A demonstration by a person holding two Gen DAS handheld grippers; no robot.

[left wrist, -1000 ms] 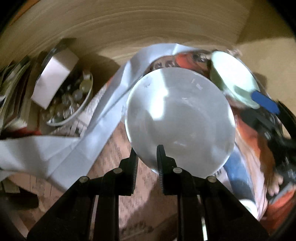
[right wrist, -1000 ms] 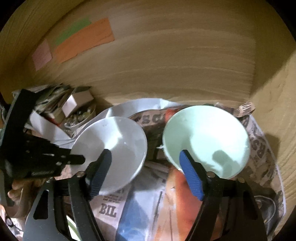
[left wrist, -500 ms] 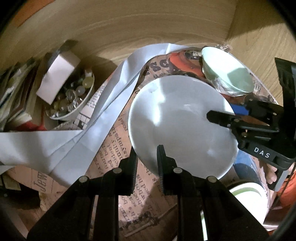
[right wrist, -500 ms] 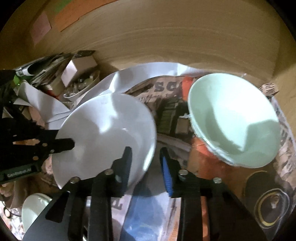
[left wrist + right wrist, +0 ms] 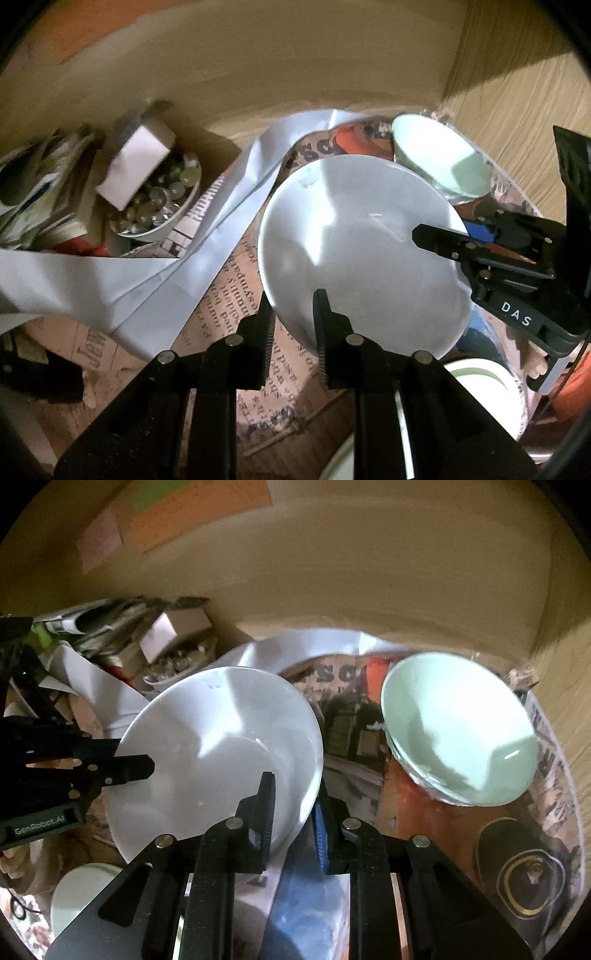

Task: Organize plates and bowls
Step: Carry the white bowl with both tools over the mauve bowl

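A white plate (image 5: 362,251) is held between both grippers above newspaper. My left gripper (image 5: 293,306) is shut on its near rim. My right gripper (image 5: 293,794) is shut on its right rim; in the left wrist view it (image 5: 461,236) grips the plate's right edge. The plate also shows in the right wrist view (image 5: 218,753), with the left gripper (image 5: 136,766) on its left edge. A pale green bowl (image 5: 458,731) sits on the newspaper at the back right and also shows in the left wrist view (image 5: 439,158).
A wooden wall (image 5: 369,572) closes the back and right. A small bowl of beads (image 5: 159,206) with a white box on it stands at the left beside stacked books. White paper sheets (image 5: 110,273) lie over the newspaper. Another green-white bowl (image 5: 480,391) sits below, near the front.
My right gripper left the green bowl, moved left and shut on the white plate's right rim. The left gripper kept its hold on the plate.
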